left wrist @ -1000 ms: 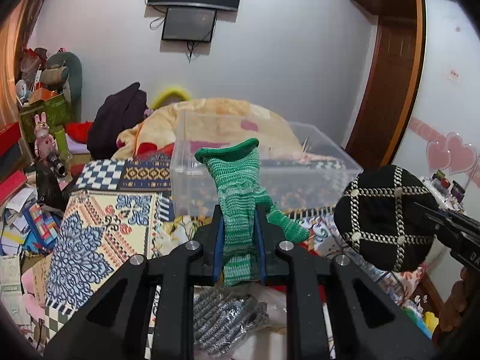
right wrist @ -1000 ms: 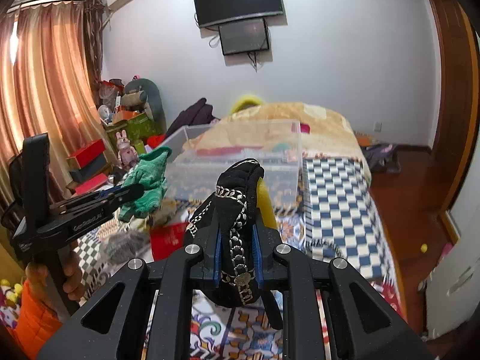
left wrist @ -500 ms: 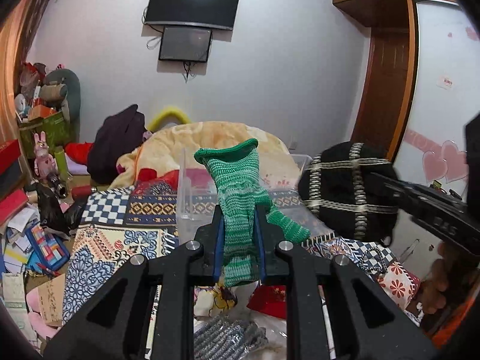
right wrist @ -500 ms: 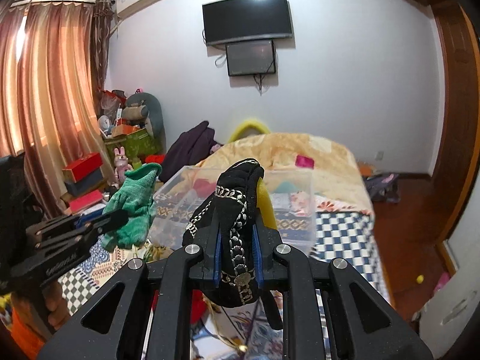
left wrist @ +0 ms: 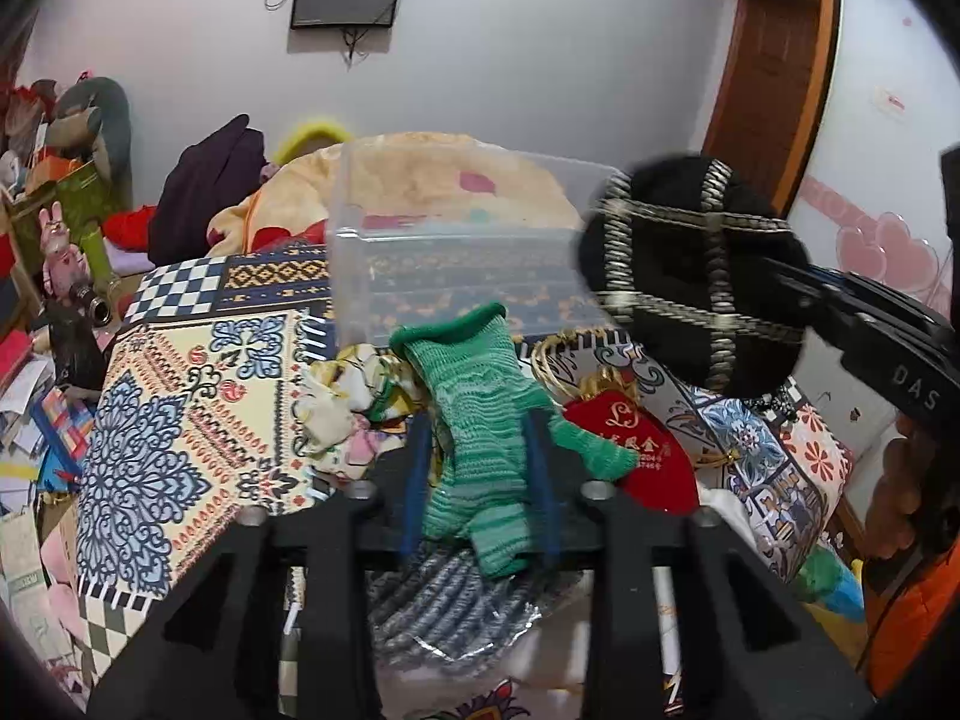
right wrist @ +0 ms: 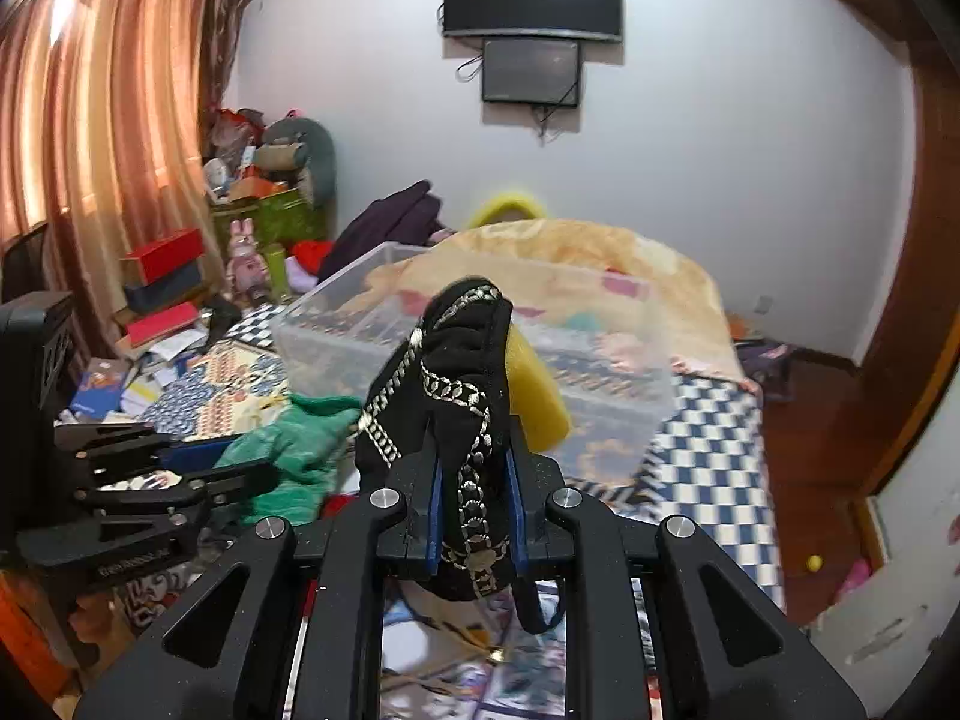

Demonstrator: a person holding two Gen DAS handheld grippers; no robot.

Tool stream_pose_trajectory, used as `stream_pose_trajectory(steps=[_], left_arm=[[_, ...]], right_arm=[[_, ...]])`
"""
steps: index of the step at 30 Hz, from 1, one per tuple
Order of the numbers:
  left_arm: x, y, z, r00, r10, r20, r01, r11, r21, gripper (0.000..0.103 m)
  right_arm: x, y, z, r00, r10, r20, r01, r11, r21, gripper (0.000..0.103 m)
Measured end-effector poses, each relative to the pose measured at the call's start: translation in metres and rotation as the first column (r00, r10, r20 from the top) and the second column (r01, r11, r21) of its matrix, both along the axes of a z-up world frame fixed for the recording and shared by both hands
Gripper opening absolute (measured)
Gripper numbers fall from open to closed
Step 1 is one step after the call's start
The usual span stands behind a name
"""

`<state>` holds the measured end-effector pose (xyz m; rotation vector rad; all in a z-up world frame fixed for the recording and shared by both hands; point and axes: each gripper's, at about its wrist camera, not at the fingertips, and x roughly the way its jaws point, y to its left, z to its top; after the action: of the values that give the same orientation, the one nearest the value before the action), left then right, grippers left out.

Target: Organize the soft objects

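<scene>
The clear plastic storage bin [left wrist: 456,264] at the far end of the patterned bed [left wrist: 180,396] looks empty to me, so nothing is sorted yet. My right gripper [right wrist: 474,516] has its fingers clamped on the black chain-trimmed cap [right wrist: 456,396], and my left gripper [left wrist: 480,480] pinches the green knitted glove [left wrist: 486,414], both short of the bin; a floral cloth bundle [left wrist: 348,402] and a red pouch [left wrist: 630,444] lie on the bed.

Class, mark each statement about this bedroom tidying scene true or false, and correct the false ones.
1. The left tool grips a green knitted glove. True.
2. The right tool is empty. False: it grips a black hat with silver chain trim.
3. A clear plastic bin sits on the patterned bedspread. True.
4. The bin's lid is on. False: its top is open.
5. A red pouch lies on the bed. True.
</scene>
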<state>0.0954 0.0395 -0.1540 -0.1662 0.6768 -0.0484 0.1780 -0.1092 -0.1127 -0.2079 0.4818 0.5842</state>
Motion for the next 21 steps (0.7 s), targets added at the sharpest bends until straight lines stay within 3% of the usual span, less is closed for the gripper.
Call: stream_pose_trajectory(steps=[3,13,21], left_arm=[[-0.009,0.002,0.014,0.999,0.009,0.053,-0.009,1.000,-0.013,0.058],[-0.022,-0.009,0.039,0.992,-0.046,0.120,0.050,0.998,-0.032,0.058],[-0.008,-0.017,0.028,0.992,-0.091,0.085,0.098,0.992,-0.080,0.057]], right_arm=[[-0.009,-0.005,0.006,0.997,-0.031,0.065,0.034,0.998,-0.047,0.015],[-0.026,0.037,-0.033,0.994,0.110,0.030,-0.102,0.979,-0.178,0.015],[-0.029,0.042,-0.037,0.978,0.209,-0.008,-0.208,0.970,-0.129,0.019]])
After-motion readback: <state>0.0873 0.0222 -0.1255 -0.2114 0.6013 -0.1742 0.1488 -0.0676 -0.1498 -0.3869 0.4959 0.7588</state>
